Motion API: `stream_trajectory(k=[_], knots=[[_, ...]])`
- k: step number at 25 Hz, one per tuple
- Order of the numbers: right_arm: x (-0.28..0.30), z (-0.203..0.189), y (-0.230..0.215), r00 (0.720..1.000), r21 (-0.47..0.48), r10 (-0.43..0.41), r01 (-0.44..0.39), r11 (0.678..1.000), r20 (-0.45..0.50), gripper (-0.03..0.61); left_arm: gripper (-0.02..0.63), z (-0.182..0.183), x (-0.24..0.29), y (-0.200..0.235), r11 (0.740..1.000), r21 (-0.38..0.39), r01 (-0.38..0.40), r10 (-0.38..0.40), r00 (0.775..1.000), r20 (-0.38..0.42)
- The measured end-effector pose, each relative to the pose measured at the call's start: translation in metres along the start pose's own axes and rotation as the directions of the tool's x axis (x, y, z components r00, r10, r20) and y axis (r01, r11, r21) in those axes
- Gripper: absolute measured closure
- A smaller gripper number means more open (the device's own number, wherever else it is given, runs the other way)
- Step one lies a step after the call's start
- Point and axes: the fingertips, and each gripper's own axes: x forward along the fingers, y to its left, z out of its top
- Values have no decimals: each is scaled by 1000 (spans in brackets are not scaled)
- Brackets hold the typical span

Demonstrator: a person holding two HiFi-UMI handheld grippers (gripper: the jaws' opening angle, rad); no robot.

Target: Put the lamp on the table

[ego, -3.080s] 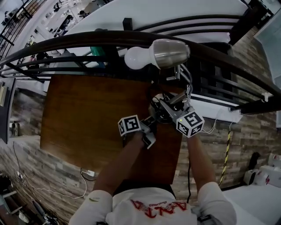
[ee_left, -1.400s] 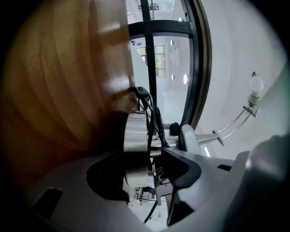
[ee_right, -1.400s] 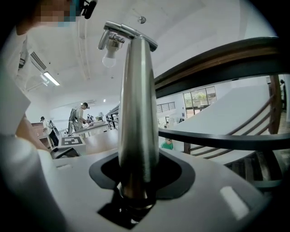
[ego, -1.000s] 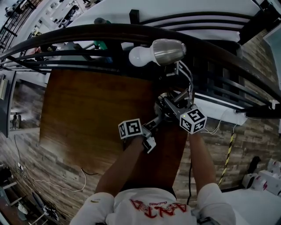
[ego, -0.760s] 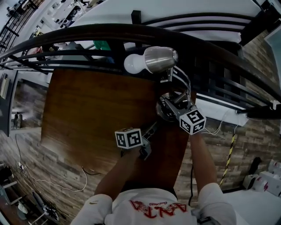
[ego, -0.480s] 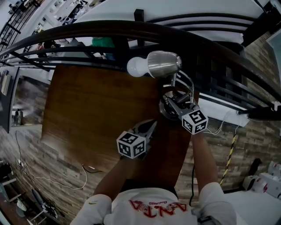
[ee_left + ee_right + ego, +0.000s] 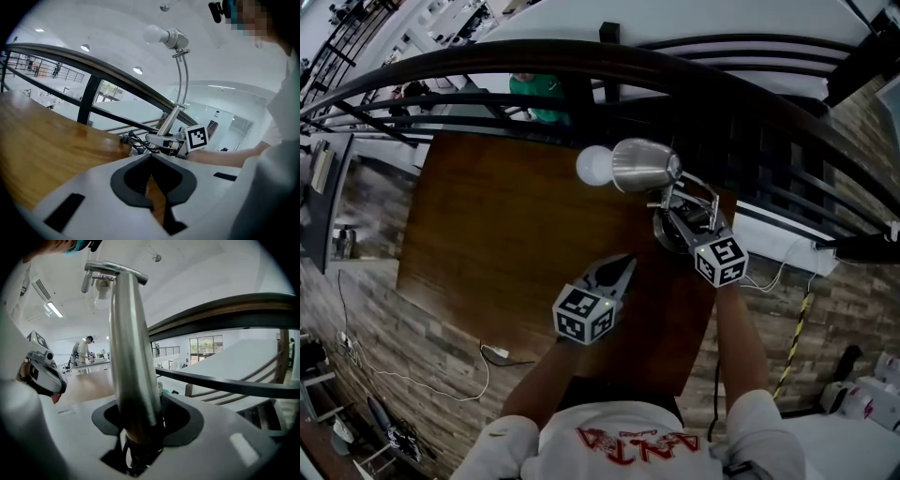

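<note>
The lamp has a white bulb (image 7: 594, 165), a metal shade (image 7: 642, 165) and a thin curved stem, and it leans over the wooden table (image 7: 487, 234). Its dark base (image 7: 673, 234) is at the table's far right corner; whether it rests there I cannot tell. My right gripper (image 7: 682, 223) is shut on the lamp's thick lower tube (image 7: 132, 362), which fills the gap between the jaws of the right gripper (image 7: 140, 430). My left gripper (image 7: 622, 267) hovers over the table a little left of the base, shut and empty. From the left gripper (image 7: 150, 178), the lamp (image 7: 180, 84) rises just ahead.
A dark curved railing (image 7: 581, 66) runs along the table's far side, close behind the lamp. A loose cable (image 7: 497, 354) lies on the stone floor at the table's near edge. Black cords (image 7: 136, 140) bunch around the lamp base.
The left gripper has drawn back from the lamp base toward me and shut with nothing in it. The lamp head has come further over the table. The right gripper keeps its hold.
</note>
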Motion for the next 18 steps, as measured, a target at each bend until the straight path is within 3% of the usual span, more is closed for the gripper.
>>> stream_trajectory(k=[4, 10, 14, 18], knots=[[-1, -1, -4, 997, 87, -73, 72, 994, 7, 387, 606, 9, -12, -4, 999, 46, 4, -5, 1000, 15], [-34, -8, 6, 982, 138, -188, 186, 973, 0, 324, 606, 26, -44, -13, 993, 120, 4, -10, 999, 50], [-74, -12, 30, 975, 194, -224, 219, 956, 2, 327, 606, 35, -77, -22, 988, 154, 5, -16, 997, 75], [-117, 1, 74, 968, 204, -247, 235, 950, 37, 401, 606, 42, -116, -33, 984, 179, 9, -28, 994, 106]])
